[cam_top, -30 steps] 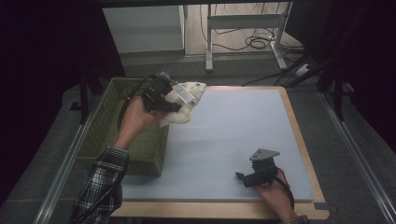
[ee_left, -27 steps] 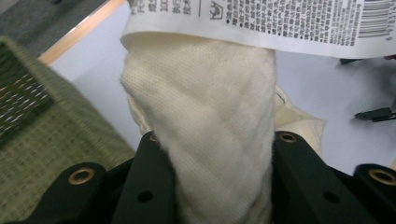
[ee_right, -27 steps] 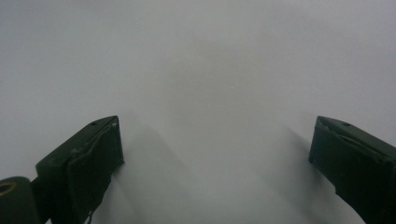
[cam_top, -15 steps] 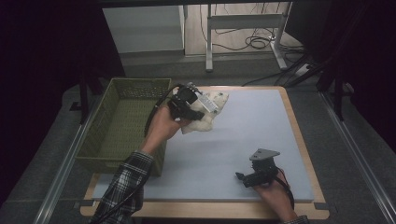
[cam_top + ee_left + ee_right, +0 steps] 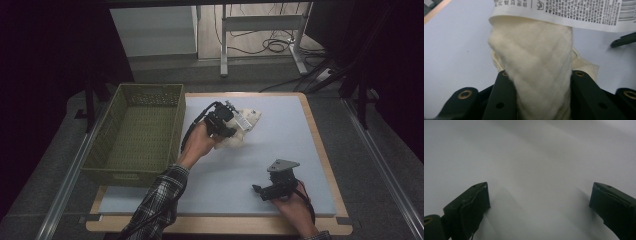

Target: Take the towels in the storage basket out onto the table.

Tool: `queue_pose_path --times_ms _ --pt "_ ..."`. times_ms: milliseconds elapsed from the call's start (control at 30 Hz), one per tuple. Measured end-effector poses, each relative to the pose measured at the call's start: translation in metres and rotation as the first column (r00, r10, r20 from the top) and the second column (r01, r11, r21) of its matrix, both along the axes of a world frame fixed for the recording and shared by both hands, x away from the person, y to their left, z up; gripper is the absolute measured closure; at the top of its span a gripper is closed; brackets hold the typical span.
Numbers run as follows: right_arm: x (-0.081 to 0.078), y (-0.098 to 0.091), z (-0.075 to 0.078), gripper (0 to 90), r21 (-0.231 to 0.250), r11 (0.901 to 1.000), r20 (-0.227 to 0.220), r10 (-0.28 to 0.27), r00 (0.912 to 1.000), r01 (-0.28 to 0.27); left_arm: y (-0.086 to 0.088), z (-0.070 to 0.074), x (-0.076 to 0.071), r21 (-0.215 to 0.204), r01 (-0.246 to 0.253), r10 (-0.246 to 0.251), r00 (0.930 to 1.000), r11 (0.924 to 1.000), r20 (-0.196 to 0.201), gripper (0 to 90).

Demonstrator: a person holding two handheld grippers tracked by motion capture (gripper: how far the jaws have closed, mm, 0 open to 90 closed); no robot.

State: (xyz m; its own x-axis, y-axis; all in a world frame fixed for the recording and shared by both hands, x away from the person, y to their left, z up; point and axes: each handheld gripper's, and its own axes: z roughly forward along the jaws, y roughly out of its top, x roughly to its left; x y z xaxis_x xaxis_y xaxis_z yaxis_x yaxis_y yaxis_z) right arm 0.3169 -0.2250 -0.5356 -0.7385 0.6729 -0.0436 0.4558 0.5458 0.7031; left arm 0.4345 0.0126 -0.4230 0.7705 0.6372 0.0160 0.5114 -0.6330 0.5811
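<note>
A cream cloth (image 5: 536, 65) is clamped in the left hand-held gripper (image 5: 231, 119), carried beside the emptied basket (image 5: 107, 145); laying it flat remains, and the right hand-held gripper (image 5: 539, 202) is held apart.

Dim overall in the high view, with black, underexposed left and right margins and a brighter floor strip at the top. Softly and evenly lit across the pale mat (image 5: 280, 135), casting faint shadows. Sharp close-up weave in the left gripper view. Hazy, smeared grey in the right gripper view.
</note>
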Motion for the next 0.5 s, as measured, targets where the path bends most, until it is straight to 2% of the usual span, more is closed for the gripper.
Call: queue_pose_path --times_ms 300,500 --pt "0.000 0.000 0.000 3.0 0.001 1.0000 -0.003 -0.001 1.0000 0.001 -0.014 -0.027 0.007 -0.041 0.009 -0.008 0.9998 0.9991 0.016 68.6" --pt "0.000 0.000 0.000 3.0 0.001 1.0000 -0.002 -0.001 1.0000 0.001 -0.024 -0.043 0.008 -0.047 0.019 -0.019 0.9997 0.9987 -0.011 63.3"
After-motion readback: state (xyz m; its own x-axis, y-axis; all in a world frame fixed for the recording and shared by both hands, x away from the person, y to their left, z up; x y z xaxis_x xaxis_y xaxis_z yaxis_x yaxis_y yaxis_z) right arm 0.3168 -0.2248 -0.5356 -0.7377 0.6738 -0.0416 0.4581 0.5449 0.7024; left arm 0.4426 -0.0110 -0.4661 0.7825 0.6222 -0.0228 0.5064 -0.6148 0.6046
